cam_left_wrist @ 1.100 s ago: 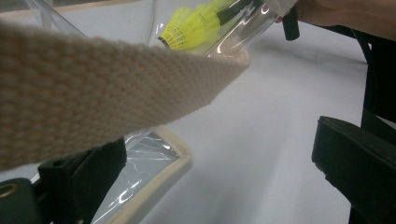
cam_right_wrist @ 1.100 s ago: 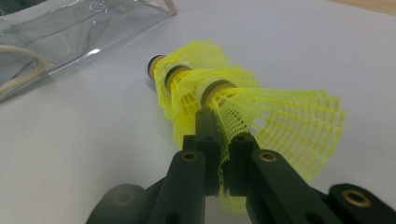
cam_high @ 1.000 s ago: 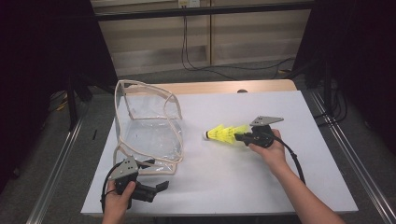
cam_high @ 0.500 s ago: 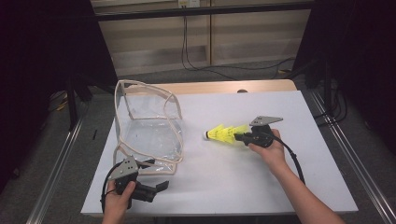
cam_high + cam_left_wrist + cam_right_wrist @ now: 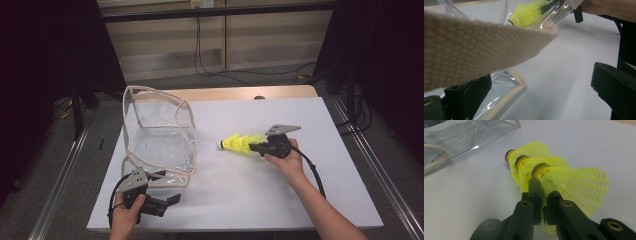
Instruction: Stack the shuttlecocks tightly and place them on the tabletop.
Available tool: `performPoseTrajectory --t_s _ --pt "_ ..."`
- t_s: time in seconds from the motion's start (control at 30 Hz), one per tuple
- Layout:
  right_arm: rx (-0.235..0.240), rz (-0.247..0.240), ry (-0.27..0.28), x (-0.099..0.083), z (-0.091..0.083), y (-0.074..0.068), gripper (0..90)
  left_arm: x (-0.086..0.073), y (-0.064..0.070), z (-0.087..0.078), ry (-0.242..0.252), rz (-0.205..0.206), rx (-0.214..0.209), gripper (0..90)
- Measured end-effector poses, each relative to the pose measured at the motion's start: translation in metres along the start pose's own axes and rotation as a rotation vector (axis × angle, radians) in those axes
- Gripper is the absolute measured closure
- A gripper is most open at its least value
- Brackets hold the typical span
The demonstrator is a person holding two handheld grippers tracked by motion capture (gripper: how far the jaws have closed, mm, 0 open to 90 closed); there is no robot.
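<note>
Three yellow shuttlecocks [image 5: 239,143] are nested into one stack, cork tip pointing left toward the bag. My right gripper [image 5: 256,146] is shut on the skirt of the rearmost one, holding the stack low over the white table [image 5: 240,200]. In the right gripper view the jaws pinch the yellow mesh [image 5: 564,182] at my right gripper [image 5: 541,195]. A clear plastic bag [image 5: 160,135] with beige trim stands open at the left. My left gripper [image 5: 167,201] sits open by the bag's near corner. A beige strap [image 5: 486,47] crosses close above my left gripper [image 5: 541,85].
The table's near edge runs just below the left hand. A wooden strip [image 5: 230,93] borders the far edge. Metal rails [image 5: 380,175] flank the table on both sides. Bare white surface lies between the two grippers and right of the bag [image 5: 461,135].
</note>
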State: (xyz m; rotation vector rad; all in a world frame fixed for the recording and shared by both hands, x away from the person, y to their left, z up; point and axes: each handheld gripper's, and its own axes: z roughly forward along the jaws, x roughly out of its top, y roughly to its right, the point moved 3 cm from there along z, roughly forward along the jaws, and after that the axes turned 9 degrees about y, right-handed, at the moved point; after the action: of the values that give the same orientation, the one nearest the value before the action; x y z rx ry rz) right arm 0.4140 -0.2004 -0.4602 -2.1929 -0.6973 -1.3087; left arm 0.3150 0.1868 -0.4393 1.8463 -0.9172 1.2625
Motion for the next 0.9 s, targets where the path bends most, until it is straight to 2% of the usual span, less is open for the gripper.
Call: performPoseTrajectory --t_s 0.9 --pt "0.014 -0.006 -0.011 -0.0022 0.0067 -0.0056 86.7 0.0001 0.0001 -0.0003 -0.004 0.001 -0.001 3.0"
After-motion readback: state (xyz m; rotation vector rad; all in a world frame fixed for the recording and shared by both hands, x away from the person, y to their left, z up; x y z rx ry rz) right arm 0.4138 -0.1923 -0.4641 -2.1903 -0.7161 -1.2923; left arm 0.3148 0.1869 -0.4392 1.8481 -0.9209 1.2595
